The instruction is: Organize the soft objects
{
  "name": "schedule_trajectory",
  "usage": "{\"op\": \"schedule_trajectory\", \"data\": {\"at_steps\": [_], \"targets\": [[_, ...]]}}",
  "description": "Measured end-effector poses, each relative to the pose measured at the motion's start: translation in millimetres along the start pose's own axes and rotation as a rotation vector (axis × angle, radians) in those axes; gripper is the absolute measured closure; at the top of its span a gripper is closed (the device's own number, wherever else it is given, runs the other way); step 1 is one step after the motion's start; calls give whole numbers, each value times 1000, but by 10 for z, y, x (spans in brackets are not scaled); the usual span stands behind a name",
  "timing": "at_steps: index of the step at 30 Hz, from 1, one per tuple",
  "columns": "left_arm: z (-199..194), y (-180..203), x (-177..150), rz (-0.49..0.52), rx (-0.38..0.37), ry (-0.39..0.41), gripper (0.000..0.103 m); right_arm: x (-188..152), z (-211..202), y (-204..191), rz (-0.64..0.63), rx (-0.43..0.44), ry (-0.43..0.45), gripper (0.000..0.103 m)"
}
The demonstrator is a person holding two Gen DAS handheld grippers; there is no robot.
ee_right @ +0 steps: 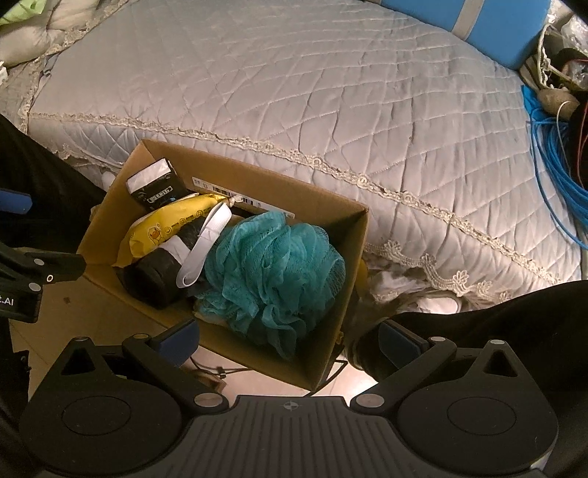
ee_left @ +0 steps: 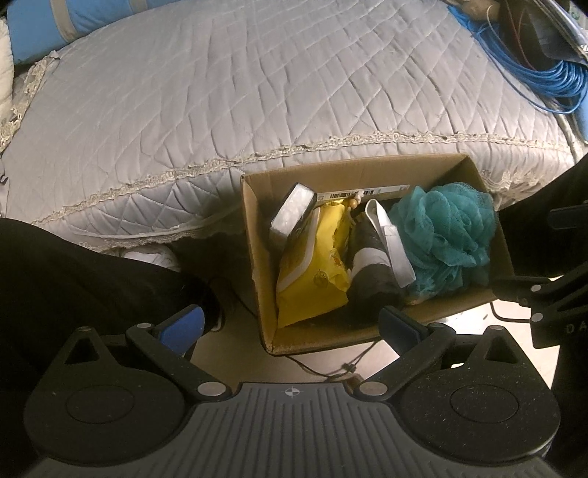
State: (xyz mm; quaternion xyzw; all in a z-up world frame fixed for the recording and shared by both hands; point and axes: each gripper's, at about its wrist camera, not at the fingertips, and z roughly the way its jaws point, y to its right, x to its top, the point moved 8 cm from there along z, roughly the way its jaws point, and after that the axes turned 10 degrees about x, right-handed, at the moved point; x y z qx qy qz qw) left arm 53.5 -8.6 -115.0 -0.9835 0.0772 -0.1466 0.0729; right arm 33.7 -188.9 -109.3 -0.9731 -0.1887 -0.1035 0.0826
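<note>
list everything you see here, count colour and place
box: 1, brown cardboard, on floor against the bed
loofah: 1, teal mesh, in box
yellow pack: 1, yellow with duck print, in box
black pack: 1, black and white, leaning in box corner
black item: 1, black with white straps, in box between yellow pack and loofah
quilt: 1, grey, lace trim, on bed
blue roll: 1, blue with grey band, on quilt's far edge
cable: 1 coil, blue, beside quilt
left gripper: open, above box
right gripper: open, above box
</note>
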Motion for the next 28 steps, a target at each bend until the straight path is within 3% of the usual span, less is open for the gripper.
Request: {"op": "schedule_trajectory", "data": {"at_steps": [28], "targets": [[4,-2,-12,13,4,2,0,-21,52,-4,-10,-8,-27,0]]}}
